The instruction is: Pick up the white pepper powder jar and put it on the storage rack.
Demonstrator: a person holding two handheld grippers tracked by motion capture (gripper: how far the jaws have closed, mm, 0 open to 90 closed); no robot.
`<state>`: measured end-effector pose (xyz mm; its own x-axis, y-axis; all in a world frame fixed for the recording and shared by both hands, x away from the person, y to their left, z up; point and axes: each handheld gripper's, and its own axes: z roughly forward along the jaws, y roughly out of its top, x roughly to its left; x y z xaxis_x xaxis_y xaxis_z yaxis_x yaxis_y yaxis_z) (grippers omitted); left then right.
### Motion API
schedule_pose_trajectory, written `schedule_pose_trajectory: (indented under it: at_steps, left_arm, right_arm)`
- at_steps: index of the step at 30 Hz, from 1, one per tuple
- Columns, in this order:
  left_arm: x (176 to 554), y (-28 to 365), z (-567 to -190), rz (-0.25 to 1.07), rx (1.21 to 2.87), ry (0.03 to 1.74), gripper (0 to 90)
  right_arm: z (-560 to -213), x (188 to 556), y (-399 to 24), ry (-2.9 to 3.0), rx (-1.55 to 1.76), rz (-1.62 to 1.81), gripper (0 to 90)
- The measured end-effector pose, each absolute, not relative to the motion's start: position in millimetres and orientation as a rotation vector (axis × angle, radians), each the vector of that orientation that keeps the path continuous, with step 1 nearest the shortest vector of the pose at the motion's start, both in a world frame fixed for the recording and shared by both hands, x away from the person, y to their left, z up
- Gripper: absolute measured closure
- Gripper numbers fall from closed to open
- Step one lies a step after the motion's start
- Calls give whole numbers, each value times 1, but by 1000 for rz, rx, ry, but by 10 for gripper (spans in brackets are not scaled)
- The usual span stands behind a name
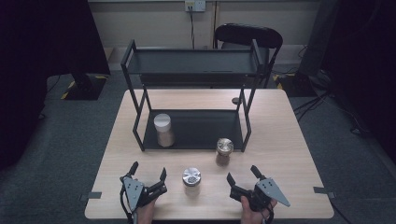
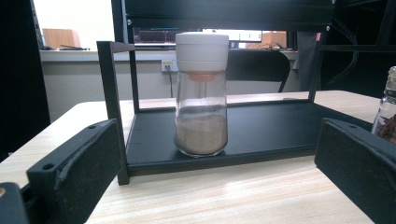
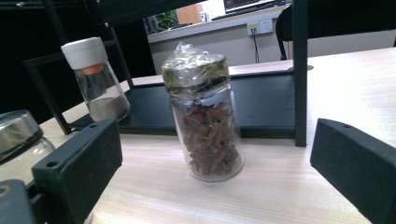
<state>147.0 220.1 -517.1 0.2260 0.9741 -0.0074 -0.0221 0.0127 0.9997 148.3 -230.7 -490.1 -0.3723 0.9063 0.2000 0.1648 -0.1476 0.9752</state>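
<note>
Star anise jar: clear glass, brown star-shaped pods inside, crinkly wrap over lid. Stands upright on surface, just in front of black rack, near its right front post.

Right tongs low at near edge, pointed at jar, jaws wide apart, nothing between. Left tongs same deal, spread, empty, facing rack.

Around: white-capped shaker with tan powder on rack's bottom shelf; metal-lidded jar on surface between both tongs. Black chair behind surface. Path to star anise jar looks open.
</note>
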Motion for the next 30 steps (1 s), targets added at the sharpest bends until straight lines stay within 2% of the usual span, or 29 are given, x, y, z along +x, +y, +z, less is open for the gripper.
schedule_pose_trajectory:
  at_steps: [20,30]
  left_arm:
    - [147,219,-517,1046,1283,1032,11]
    - [147,219,-517,1047,1283,1032,12]
  right_arm:
    - [-465,151,-219,1595,1091,1658,12]
    - [-453,149,-198,1630,996,1606,19]
